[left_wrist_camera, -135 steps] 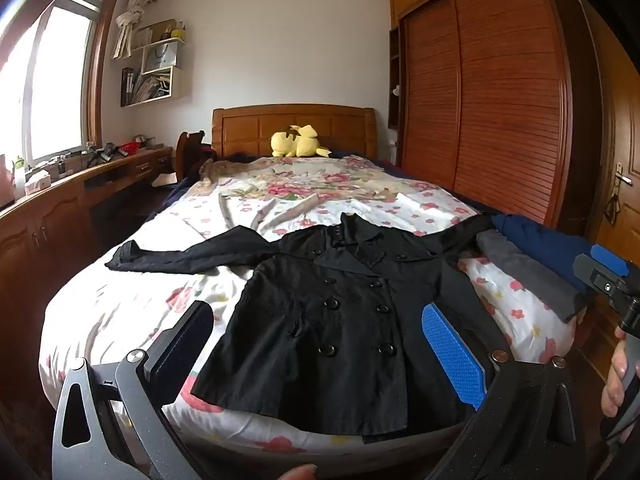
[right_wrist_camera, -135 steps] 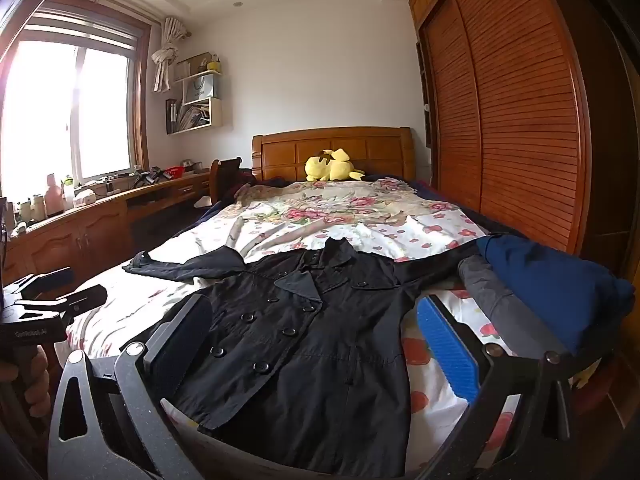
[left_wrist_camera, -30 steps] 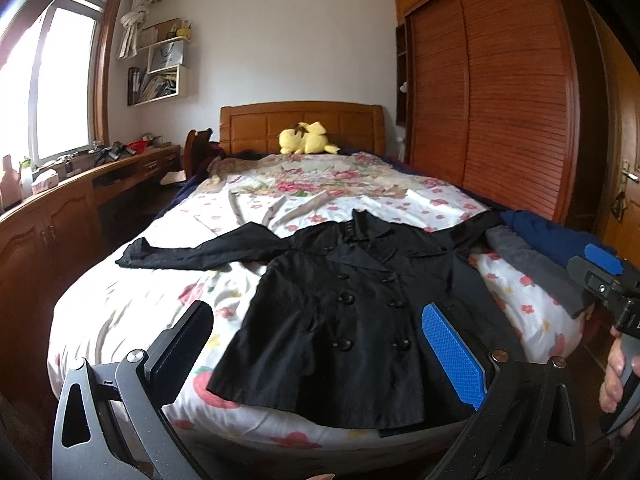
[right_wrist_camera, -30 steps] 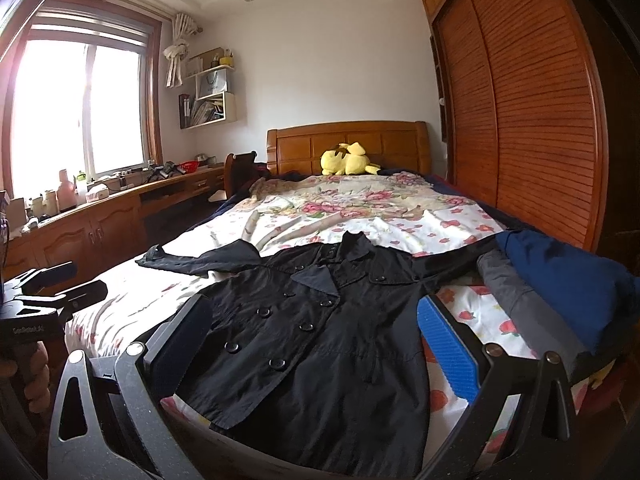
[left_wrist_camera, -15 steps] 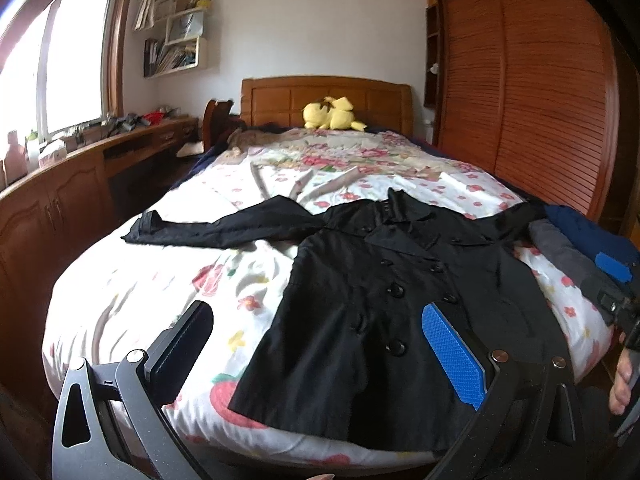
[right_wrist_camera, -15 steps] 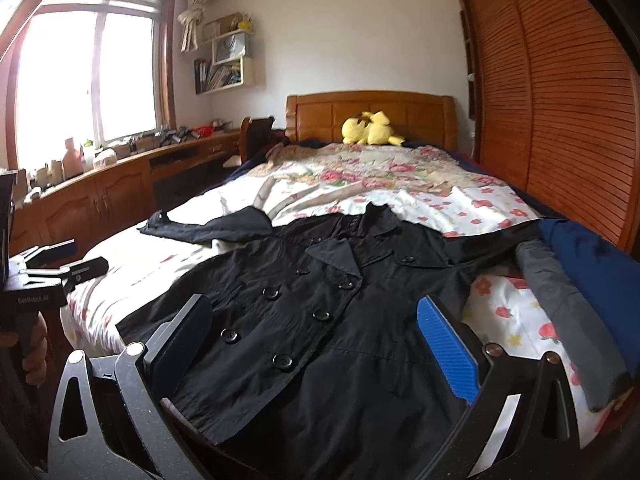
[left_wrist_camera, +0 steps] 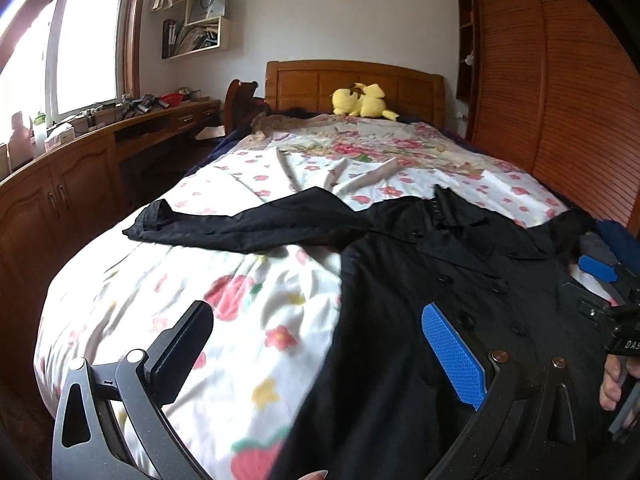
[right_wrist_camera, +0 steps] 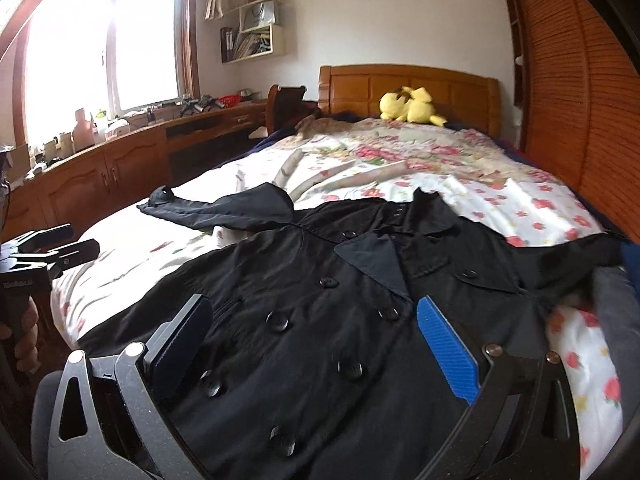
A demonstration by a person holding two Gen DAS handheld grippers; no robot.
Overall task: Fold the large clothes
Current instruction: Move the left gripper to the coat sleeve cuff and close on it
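Since the earlier frame I had brought both claws forward and lower toward the foot of the bed (left_wrist_camera: 120,292), so the black coat (right_wrist_camera: 320,320) filled far more of each view. The left claw (left_wrist_camera: 316,356) was spread wide and held nothing, over the coat's left hem edge and the flowered sheet; the right claw (right_wrist_camera: 312,340) was equally wide and empty above the buttoned front. I judged that was deliberate: each claw stood ready to pinch a lower corner for a first fold. The coat lay face up and flat, collar toward the headboard, its left sleeve (left_wrist_camera: 240,224) stretched out sideways across the sheet. The right sleeve ran toward a blue and grey pile at the bed's edge, though blur there left its end unclear. A yellow plush toy (right_wrist_camera: 408,110) sat by the headboard; a wooden wardrobe (right_wrist_camera: 580,80) lined one wall, a cluttered surface (right_wrist_camera: 132,148) under the window the other.
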